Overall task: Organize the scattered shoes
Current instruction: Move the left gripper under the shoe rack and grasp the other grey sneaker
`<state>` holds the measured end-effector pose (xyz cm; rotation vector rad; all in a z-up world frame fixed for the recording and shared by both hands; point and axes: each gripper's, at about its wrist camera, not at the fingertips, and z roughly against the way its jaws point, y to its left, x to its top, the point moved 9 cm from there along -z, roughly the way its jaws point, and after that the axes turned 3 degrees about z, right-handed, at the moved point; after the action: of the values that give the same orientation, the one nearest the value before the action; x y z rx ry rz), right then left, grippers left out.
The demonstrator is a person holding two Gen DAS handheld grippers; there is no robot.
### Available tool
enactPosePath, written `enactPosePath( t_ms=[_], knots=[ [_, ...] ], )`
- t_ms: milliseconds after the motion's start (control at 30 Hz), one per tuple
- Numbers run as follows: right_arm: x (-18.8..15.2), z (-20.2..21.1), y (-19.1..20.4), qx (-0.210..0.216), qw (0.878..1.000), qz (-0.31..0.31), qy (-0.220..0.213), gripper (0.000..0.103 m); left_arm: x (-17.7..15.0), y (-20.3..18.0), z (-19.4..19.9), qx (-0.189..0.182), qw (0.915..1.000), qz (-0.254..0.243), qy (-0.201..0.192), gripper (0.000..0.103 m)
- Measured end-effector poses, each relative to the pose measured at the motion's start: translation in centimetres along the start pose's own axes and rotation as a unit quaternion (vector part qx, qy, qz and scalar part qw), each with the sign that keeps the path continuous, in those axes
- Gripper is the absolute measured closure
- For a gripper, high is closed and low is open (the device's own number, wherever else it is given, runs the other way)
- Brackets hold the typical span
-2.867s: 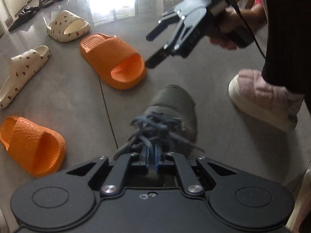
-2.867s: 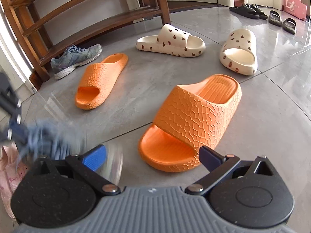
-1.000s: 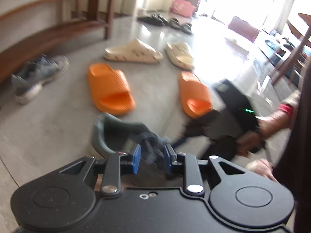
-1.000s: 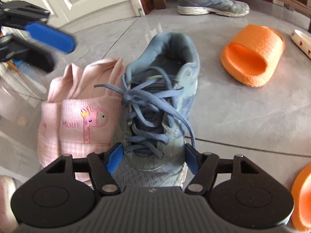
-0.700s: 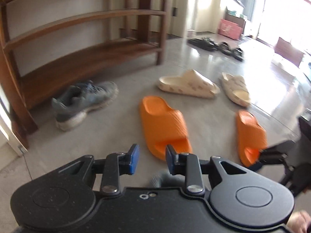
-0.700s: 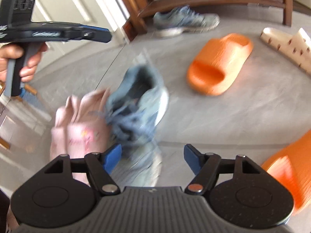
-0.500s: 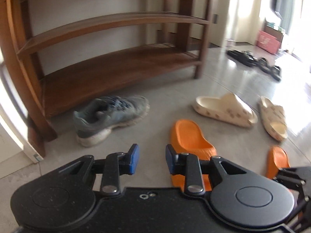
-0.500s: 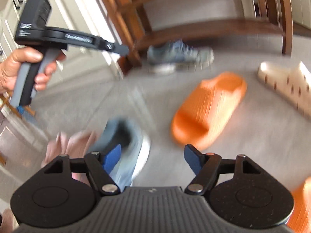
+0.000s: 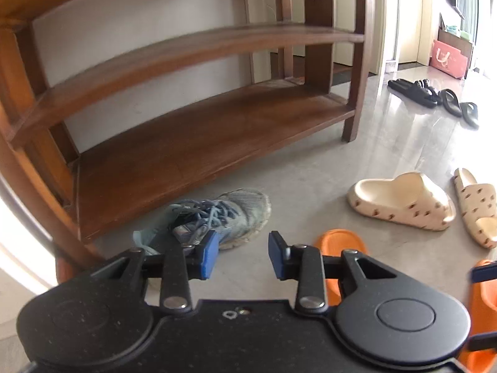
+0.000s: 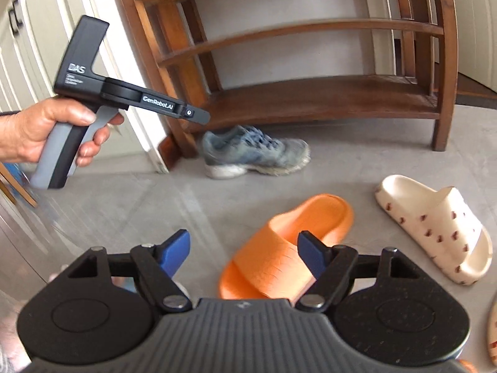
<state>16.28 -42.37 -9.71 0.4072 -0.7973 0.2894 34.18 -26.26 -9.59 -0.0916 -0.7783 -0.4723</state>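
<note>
Through the left wrist view, your left gripper is holding nothing, jaws moderately parted, pointing at the gray sneaker lying on the floor just in front of the wooden shoe rack. Cream slippers are sitting to the right. Through the right wrist view, your right gripper is gaping wide and empty above an orange slide, with the sneaker beyond it beside the rack's leg.

A home entryway: a wooden shoe rack stands on a grey tiled floor, with a sneaker, patterned cream slides, orange slides and black sandals scattered around it, beside a white panelled door.
</note>
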Motion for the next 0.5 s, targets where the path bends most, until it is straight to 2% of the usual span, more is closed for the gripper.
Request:
enactPosePath(
  t_ms=[167, 267, 333, 400, 433, 467, 500],
  knots=[
    [-0.8, -0.4, -0.1, -0.038, 0.998, 0.000, 0.045, 0.023, -0.8, 2.7, -6.6, 0.002, 0.9996, -0.023, 0.013, 0.065],
    [-1.6, -0.5, 0.3, -0.060, 0.996, 0.015, 0.058, 0.022, -0.7, 2.7, -9.3, 0.001, 0.9991, -0.038, 0.021, 0.063],
    [-2.5, -0.8, 0.4, -0.071, 0.995, -0.002, 0.068, 0.022, -0.7, 2.7, -10.8, 0.000, 0.9987, -0.041, 0.030, 0.062],
    [-3.0, -1.3, 0.4, -0.079, 0.994, -0.012, 0.076, 0.022, -0.8, 2.5, -11.8, -0.019, 0.9990, -0.028, 0.031, 0.068],
    [-3.1, -1.7, 0.4, -0.080, 0.993, -0.015, 0.079, 0.022, -0.9, 2.5, -12.2, -0.028, 0.9989, -0.021, 0.031, 0.074],
    [-3.0, -2.3, 0.5, -0.087, 0.993, -0.013, 0.083, 0.022, -1.0, 2.3, -12.2, -0.038, 0.9985, -0.030, 0.027, 0.085],
    [-2.7, -2.7, 0.7, -0.093, 0.992, -0.005, 0.083, 0.022, -1.0, 2.1, -12.2, -0.047, 0.9978, -0.040, 0.023, 0.090]
  ],
)
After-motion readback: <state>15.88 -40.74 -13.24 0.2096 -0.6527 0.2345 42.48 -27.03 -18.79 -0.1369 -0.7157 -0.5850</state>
